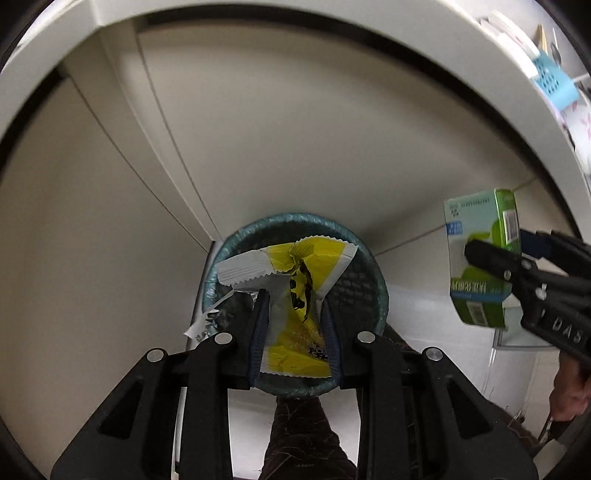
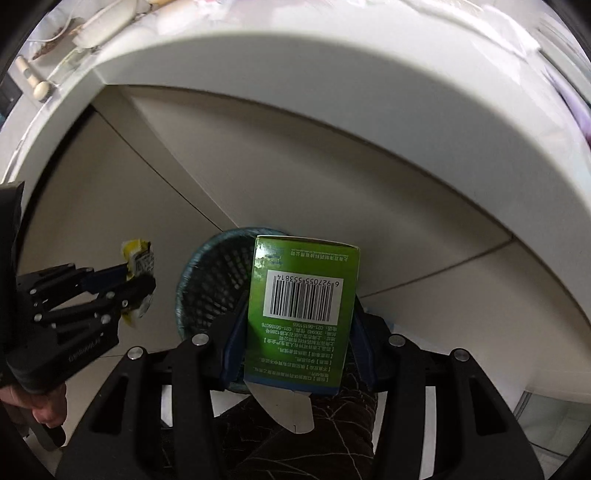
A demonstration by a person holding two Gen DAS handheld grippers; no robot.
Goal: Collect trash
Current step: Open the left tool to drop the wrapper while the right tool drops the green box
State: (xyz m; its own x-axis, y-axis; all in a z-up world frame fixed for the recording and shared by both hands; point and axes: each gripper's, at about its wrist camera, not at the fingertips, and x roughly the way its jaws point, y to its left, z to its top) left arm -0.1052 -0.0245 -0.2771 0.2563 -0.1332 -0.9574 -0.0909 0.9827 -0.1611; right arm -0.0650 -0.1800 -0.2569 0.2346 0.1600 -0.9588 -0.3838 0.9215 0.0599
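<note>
In the left wrist view, the left gripper (image 1: 295, 295) pinches a yellow and white wrapper (image 1: 295, 273) between its blue-padded fingers (image 1: 258, 325). The wrapper is crumpled, with zigzag-cut edges, and it hangs right above the open mouth of a round, dark mesh bin (image 1: 365, 280) with a teal rim. The bin stands on a pale tiled floor (image 1: 277, 147), close to the foot of a white bench (image 1: 332, 22) whose edge arcs across the top of the view. At the right side, the right gripper (image 1: 491, 251) comes in holding a green and white box (image 1: 476, 258) upright, off to the side of the bin and apart from the wrapper. A light blue basket (image 1: 554, 81) sits on the bench top at the upper right.

In the right wrist view, the right gripper (image 2: 299, 302) is clamped on the box (image 2: 303, 302) by its two narrow sides, the barcode face turned toward the camera and the print upside down. The box is over the near right part of the bin (image 2: 210, 280), which looks bare inside where it can be seen. To the left, the left gripper (image 2: 138, 280) holds the wrapper (image 2: 138, 258), beside the bin's rim. The white bench (image 2: 295, 110) curves overhead.
</note>
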